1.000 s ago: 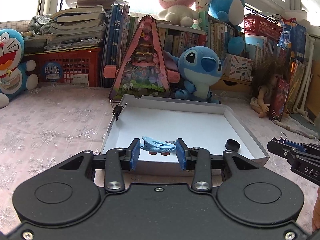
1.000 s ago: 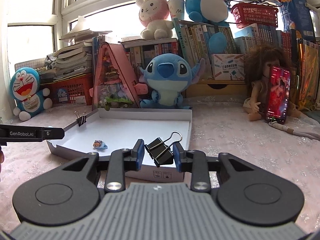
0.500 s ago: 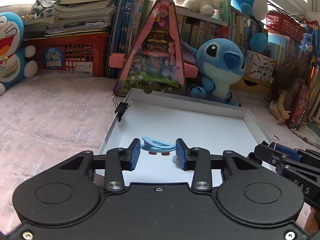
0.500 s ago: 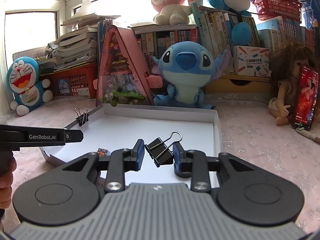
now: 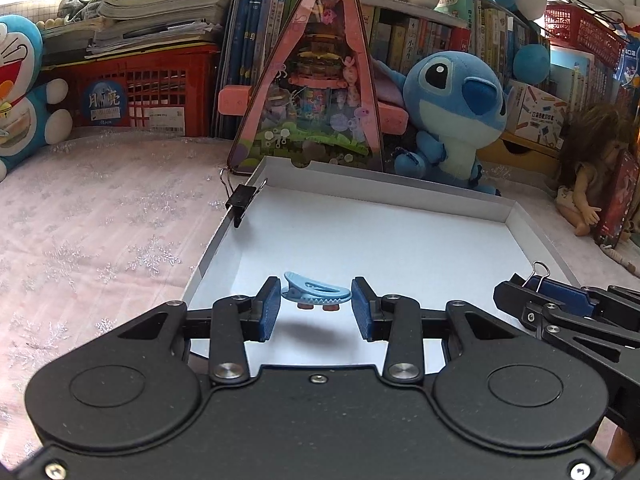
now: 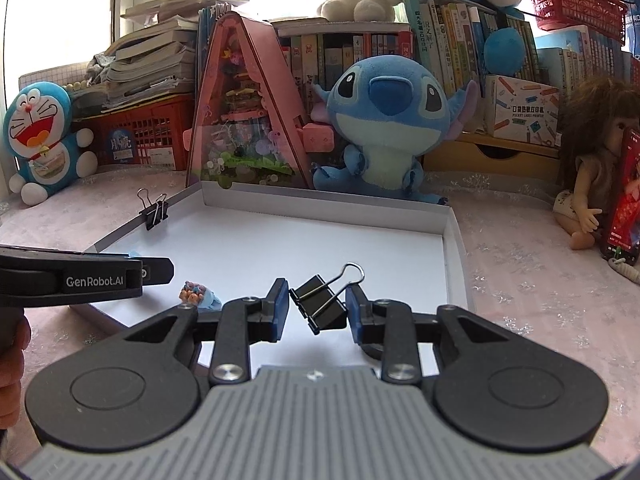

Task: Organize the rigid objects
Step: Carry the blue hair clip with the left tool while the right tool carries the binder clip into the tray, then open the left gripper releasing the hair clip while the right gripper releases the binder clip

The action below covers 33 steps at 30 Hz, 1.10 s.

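Both fingers closed on loads — left fingers (image 5: 315,307) pinch the blue hair clip (image 5: 315,293) lengthwise, right fingers (image 6: 317,307) the black binder clip (image 6: 319,303) — white tray (image 5: 400,196) floor directly beneath.

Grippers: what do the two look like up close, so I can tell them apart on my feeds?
Left gripper: all-black body, blue ribbed fingers, silver pivot screws. Right gripper: same black linkage, but a grey ribbed body. White "GenRobot.AI" lettering marks the left's side.

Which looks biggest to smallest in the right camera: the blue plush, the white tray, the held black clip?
1. White tray
2. Blue plush
3. Black clip, though it sits nearest the camera, between the fingers, which flatters it.
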Motion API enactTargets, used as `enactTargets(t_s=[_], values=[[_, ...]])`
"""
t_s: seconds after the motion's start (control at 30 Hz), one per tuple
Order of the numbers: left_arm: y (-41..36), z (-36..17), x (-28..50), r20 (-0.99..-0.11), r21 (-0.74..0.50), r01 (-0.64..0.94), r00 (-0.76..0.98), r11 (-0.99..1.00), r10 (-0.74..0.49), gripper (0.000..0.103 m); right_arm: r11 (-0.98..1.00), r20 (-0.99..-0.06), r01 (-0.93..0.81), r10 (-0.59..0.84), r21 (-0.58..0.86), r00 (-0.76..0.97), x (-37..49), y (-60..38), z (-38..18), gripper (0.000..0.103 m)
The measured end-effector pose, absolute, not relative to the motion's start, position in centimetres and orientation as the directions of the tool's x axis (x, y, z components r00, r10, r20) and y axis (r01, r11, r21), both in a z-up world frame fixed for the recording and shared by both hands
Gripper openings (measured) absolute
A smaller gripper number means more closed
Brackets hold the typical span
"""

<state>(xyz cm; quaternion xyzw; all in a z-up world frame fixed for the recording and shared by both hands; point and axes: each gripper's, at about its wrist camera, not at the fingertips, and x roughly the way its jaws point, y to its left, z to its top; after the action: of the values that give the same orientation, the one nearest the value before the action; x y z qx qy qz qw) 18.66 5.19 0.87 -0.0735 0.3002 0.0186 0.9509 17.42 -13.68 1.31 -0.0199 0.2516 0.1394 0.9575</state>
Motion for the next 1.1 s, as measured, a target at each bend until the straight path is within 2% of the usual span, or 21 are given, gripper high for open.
enactTargets(t_s=[0.77, 1.1], values=[[4.8, 0.4, 19.3, -0.599, -0.095, -0.081, 0.801, 0.992, 0.008, 0.036, 0.963, -0.574, -0.264, 0.244, 0.051, 0.781, 19.0, -13.4, 0.4, 0.036], [4.5, 0.3, 19.4, -0.603, -0.088, -0.074, 0.797, 0.993, 0.006, 0.037, 0.964, -0.575, -0.262, 0.244, 0.052, 0.781, 19.0, -13.5, 0.4, 0.035]])
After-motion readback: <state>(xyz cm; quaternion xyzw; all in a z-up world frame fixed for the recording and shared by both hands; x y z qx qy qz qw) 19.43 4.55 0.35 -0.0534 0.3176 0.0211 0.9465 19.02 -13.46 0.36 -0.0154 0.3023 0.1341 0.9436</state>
